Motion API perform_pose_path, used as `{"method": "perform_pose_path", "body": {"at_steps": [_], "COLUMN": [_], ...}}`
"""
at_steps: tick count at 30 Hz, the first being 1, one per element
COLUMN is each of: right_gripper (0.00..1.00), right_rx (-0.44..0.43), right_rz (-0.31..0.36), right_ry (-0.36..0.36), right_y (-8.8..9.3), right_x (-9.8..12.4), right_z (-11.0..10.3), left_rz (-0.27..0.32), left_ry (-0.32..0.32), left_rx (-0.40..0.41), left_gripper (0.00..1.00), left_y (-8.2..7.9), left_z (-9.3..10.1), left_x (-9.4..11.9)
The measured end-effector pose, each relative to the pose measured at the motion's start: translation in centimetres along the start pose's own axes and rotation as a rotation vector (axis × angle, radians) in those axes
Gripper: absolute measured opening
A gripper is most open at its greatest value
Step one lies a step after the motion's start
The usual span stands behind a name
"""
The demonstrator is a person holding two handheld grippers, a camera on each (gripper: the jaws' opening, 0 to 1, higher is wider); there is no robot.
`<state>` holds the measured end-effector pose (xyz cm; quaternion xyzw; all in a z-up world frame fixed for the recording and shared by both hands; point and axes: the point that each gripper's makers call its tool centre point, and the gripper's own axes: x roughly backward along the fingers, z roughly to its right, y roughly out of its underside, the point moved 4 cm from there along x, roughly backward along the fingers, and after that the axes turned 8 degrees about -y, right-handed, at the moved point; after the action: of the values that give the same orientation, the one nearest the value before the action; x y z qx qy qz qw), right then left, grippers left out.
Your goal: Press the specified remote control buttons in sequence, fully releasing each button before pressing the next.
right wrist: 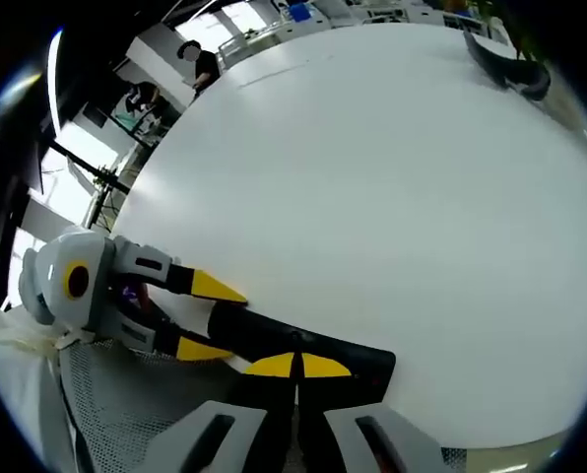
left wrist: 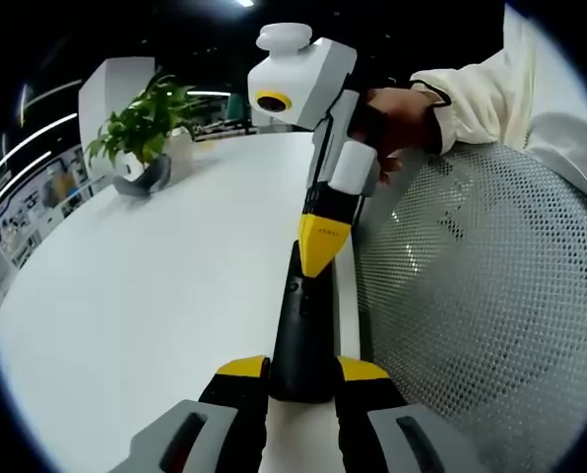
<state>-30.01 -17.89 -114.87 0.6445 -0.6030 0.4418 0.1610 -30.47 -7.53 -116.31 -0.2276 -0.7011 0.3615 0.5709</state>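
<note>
Remote control [left wrist: 301, 335] lay at the near bench [left wrist: 156, 296] edge, clamped by its near end in the left gripper [left wrist: 301, 372] fingers. Right gripper [right wrist: 295, 367] fingers were closed, tips pressed on it. One button to be pressed squarely, then fully released.

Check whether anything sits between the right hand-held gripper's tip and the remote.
Nothing visible does. The right hand-held gripper, jaws closed to a yellow point, comes down directly onto the black remote, which the left hand-held gripper clamps at its near end on the white table.
</note>
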Motion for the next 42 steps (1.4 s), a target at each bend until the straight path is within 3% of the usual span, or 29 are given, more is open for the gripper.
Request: {"method": "perform_pose_path", "body": {"at_steps": [16,36,42], "right_gripper": [0.0,0.0,0.0], "right_rx": [0.016,-0.061,-0.077], "right_rz": [0.0,-0.033,-0.062], "right_ry": [0.008,0.092,0.088], "right_y": [0.0,0.5,0.8], "right_x": [0.1,1.0,1.0], "right_z": [0.0,0.8,0.6], "left_rz": [-0.001,0.001,0.003], "left_ry": [0.002,0.003,0.004], "left_rx": [0.001,0.001,0.001], "left_gripper": [0.25,0.25,0.25], "left_y": [0.0,0.0,0.0], "left_z": [0.0,0.0,0.0], "left_x": [0.0,0.0,0.0]}}
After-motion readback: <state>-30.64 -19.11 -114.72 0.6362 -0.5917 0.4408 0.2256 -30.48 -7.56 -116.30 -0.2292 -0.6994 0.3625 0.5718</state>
